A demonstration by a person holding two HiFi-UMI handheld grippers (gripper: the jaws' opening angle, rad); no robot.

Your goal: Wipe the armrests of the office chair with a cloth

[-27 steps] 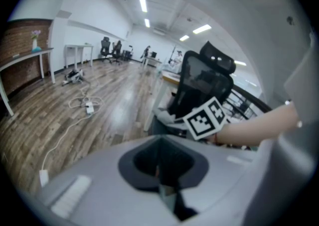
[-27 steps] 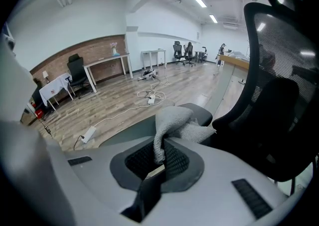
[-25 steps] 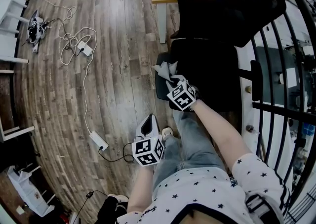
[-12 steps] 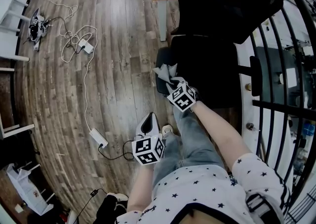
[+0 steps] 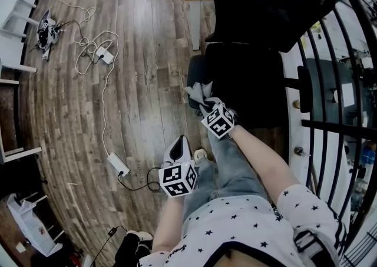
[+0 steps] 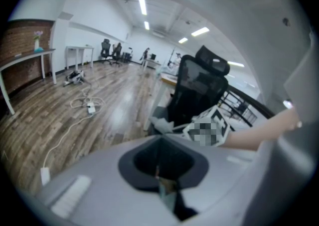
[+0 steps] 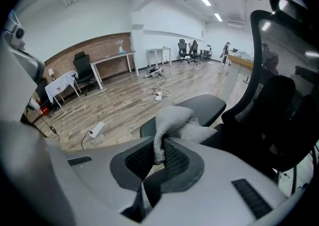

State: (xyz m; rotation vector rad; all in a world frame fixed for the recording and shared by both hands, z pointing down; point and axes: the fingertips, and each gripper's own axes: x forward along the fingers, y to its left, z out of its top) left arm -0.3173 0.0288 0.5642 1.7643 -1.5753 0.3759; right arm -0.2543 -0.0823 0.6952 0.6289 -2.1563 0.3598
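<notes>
Wood floor: fills the head view from 12 o'clock round to 7 o'clock.

Black office chair: stands at 1 o'clock of the head view, its mesh back at the top and its seat below it.

Left armrest: sits on the chair's 9 o'clock side and runs away from the right gripper in that gripper's view.

White cable: trails in loops over the floor at 10 o'clock, ending in a white adapter at 8 o'clock.

Right gripper: hangs at the armrest's near end, fingers pinching the grey cloth.

Left gripper: hangs over the floor at 7 o'clock of the right one, well apart from the chair, fingers pressed together on nothing.

Grey cloth: rises bunched from the right fingers and lies on the armrest's near end.
</notes>
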